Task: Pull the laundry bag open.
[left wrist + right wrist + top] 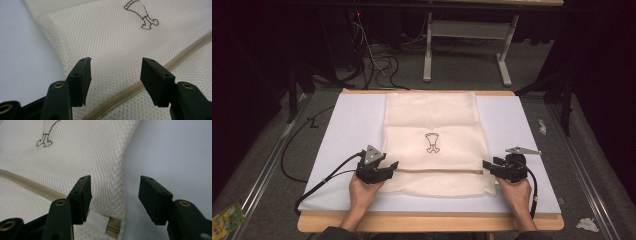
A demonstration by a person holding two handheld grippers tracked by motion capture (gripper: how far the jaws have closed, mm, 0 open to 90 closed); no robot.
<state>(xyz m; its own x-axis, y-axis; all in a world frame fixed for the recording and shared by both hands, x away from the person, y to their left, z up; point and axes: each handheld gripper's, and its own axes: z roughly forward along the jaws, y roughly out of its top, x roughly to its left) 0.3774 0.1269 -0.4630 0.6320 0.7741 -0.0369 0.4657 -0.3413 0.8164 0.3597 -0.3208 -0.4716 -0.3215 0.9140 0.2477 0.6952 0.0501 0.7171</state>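
Observation:
A cream mesh bag (432,120) lies flat on a white sheet (347,135), with a small brown outline figure (432,142) at its middle. A beige zipper (437,171) runs across it near the front edge. My left gripper (395,165) sits at the zipper's left end. In the left gripper view it (115,72) stands open above the mesh, with the zipper (130,90) passing below the jaws. My right gripper (485,164) is at the zipper's right end. It (115,192) is open over the bag's right edge, with the zipper's end (113,226) and a white tab (97,220) just beneath.
The sheet covers a wooden tabletop (427,222) whose front edge shows near the person's forearms. Cables (377,65) and a white table frame (467,30) stand on the floor behind. A green packet (227,217) and crumpled paper (587,224) lie on the floor.

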